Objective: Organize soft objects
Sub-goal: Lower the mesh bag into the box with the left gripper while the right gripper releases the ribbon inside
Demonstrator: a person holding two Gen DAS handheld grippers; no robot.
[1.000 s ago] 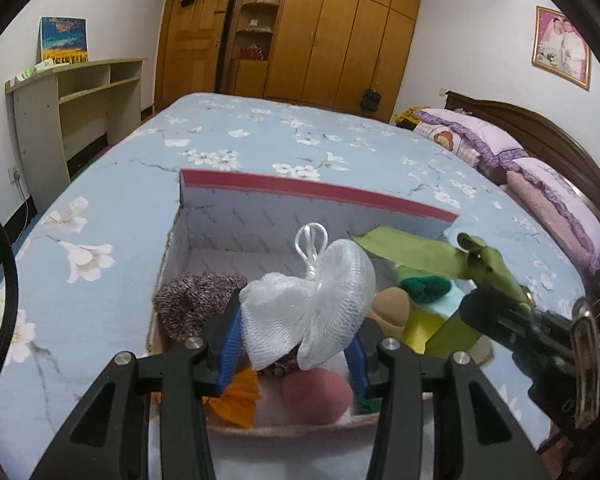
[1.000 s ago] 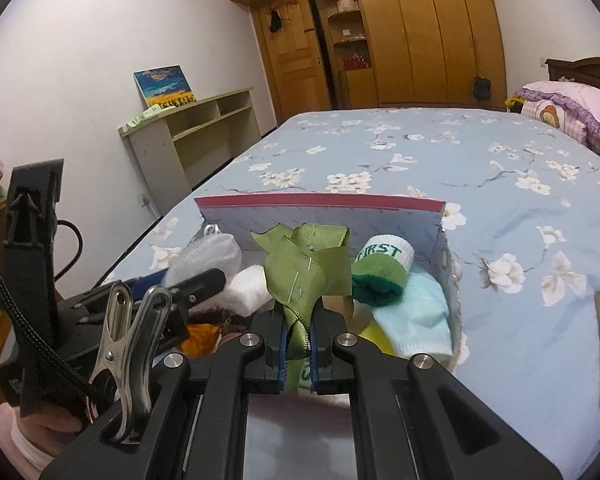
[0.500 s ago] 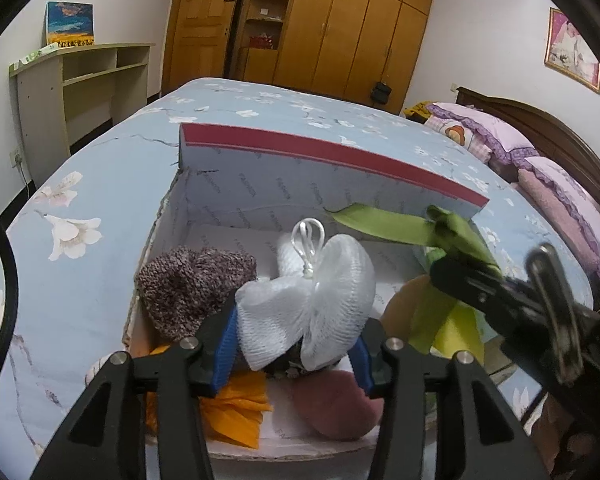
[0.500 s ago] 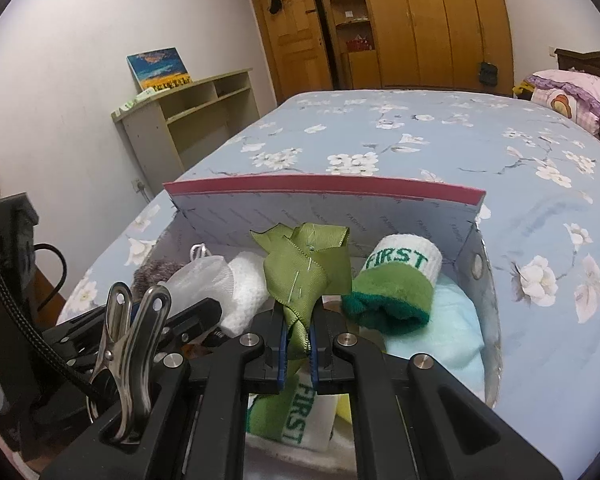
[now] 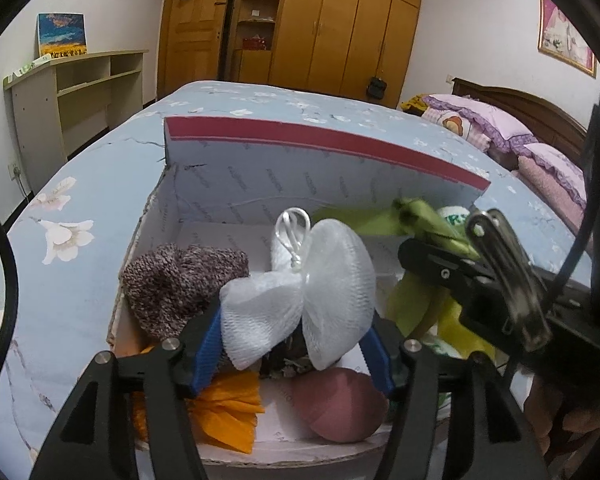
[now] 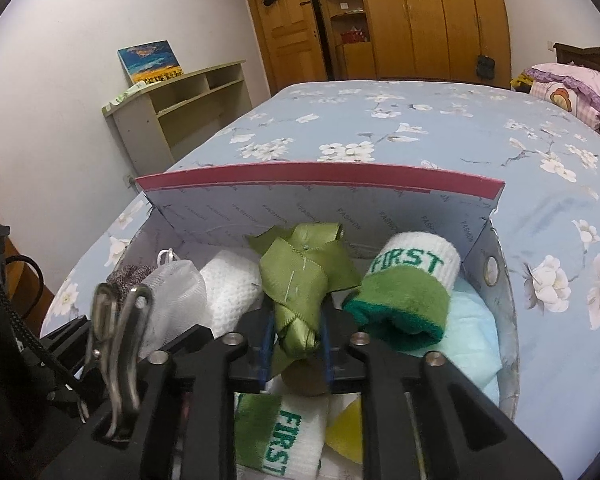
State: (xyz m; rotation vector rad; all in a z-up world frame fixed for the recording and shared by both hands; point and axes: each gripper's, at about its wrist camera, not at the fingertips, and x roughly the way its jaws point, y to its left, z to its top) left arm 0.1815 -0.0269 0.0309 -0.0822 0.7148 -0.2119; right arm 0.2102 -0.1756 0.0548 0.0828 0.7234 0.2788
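Soft things fill the box [image 5: 260,184]; both claws, just opening, loosen on the mesh sponge [image 5: 300,292] and the green ribbon [image 6: 300,280].

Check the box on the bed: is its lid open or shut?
Open. The box has its red-edged lid standing upright behind it, and the rolled sock and other soft items show inside.

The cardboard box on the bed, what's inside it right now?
The cardboard box holds a knitted brown piece, white mesh puff, green ribbon, "FIRST" wristband, orange cloth and pink sponge. Whatever lies beneath them is covered.
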